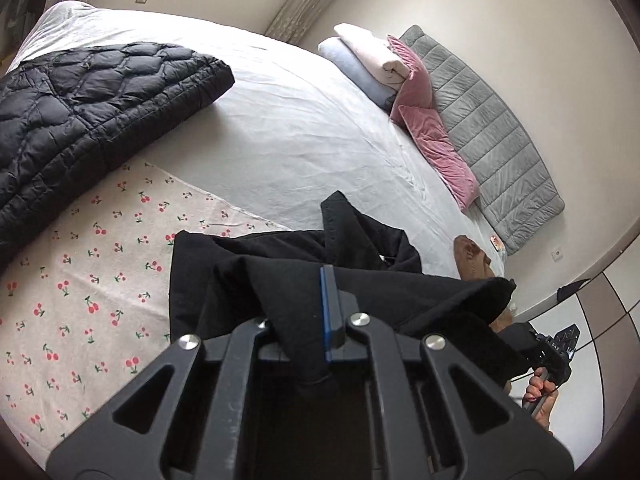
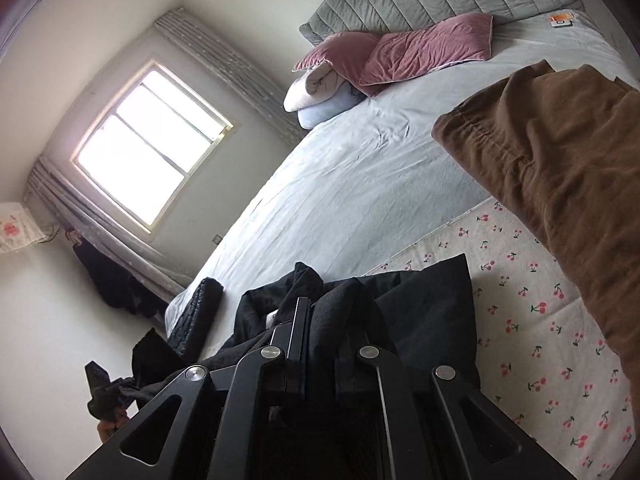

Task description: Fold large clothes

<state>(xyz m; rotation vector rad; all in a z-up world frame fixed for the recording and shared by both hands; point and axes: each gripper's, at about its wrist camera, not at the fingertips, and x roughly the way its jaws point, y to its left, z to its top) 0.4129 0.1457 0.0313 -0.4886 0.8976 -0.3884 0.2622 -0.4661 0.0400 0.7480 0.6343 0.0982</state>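
Observation:
A black garment (image 1: 288, 280) hangs bunched between both grippers above the cherry-print cloth (image 1: 92, 280) on the bed. My left gripper (image 1: 320, 312) is shut on a fold of it; the cloth drapes over the fingers. My right gripper (image 2: 324, 320) is shut on another part of the black garment (image 2: 424, 312), which covers the fingers. The right gripper also shows at the lower right of the left wrist view (image 1: 556, 352), held by a hand.
A folded black quilted jacket (image 1: 88, 108) lies at the bed's left. A brown garment (image 2: 560, 168) lies at the right. Pink pillows (image 2: 420, 48), folded blankets (image 1: 368, 64) and a grey headboard (image 1: 492, 136) are at the far end. The white sheet (image 1: 304, 136) lies between.

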